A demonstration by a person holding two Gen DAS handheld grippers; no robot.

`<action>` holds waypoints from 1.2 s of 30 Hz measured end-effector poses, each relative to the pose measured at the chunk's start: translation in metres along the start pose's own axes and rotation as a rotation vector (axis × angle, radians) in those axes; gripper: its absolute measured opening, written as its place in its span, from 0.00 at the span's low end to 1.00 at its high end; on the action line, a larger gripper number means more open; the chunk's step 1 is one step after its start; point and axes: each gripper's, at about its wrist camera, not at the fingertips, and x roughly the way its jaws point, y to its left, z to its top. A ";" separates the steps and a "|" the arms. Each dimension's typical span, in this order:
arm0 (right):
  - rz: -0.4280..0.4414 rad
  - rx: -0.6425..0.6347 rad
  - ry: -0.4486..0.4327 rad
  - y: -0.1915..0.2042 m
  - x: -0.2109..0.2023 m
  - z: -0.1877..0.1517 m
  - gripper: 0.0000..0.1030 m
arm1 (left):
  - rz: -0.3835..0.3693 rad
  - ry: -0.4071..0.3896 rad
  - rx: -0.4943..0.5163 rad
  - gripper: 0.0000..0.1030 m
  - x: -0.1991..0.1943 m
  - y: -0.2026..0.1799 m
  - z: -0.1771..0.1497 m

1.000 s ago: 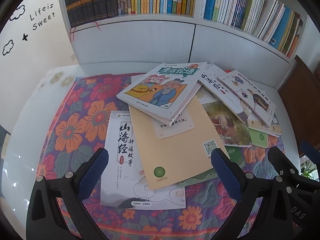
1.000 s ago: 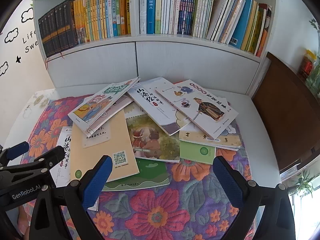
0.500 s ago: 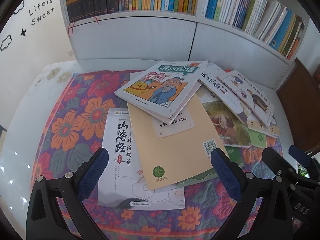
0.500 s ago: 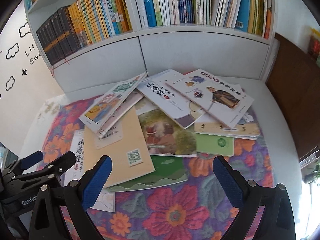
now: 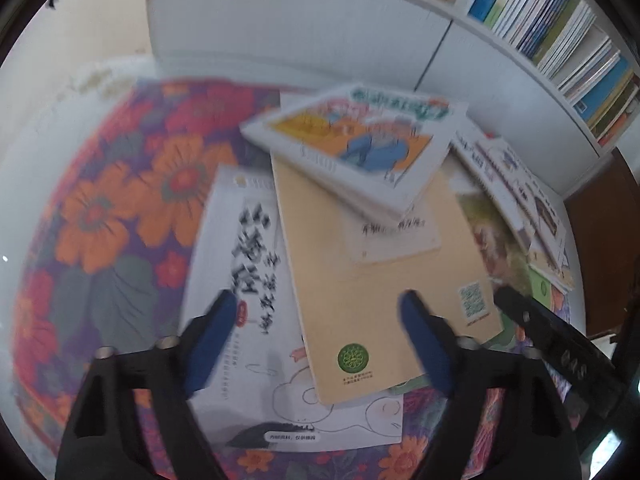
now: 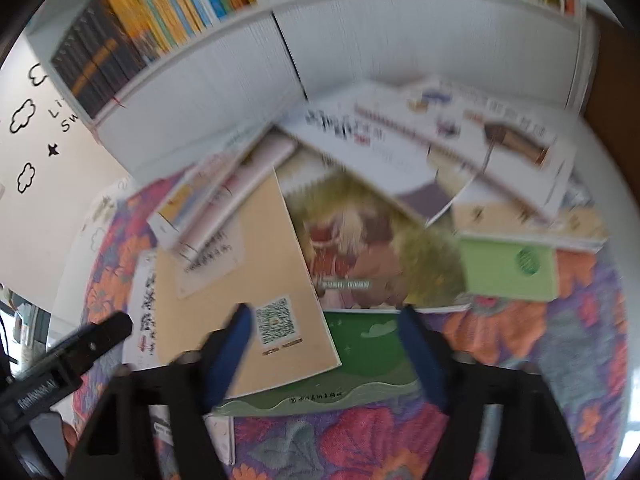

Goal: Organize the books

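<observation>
Floral-clothed desk [image 5: 104,216] below bookshelf [image 6: 192,12]: both grippers — left gripper [image 5: 320,332], right gripper [image 6: 324,344], jaws spread, empty — have dropped nearer the scattered books; tan book [image 5: 376,280] at twelve o'clock; pickup likely imminent.

Bare floral cloth [image 5: 120,208] left of book pile [image 5: 360,240]

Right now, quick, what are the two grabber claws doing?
Left gripper: open, holding nothing, over the tan paperback book.
Right gripper: open, holding nothing, over the dark green book.
</observation>
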 end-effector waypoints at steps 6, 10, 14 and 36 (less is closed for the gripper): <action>0.043 -0.024 0.053 0.004 0.025 0.010 0.58 | -0.030 0.042 -0.002 0.74 0.022 0.004 -0.003; 0.124 -0.028 0.109 0.009 0.029 0.014 0.54 | -0.125 0.089 0.013 0.74 0.031 -0.003 -0.009; 0.091 -0.082 0.134 0.023 0.032 0.008 0.54 | -0.103 0.099 0.054 0.74 0.036 -0.014 -0.012; 0.378 -0.146 0.346 -0.017 -0.015 -0.129 0.54 | -0.015 0.085 0.356 0.72 -0.022 0.003 -0.114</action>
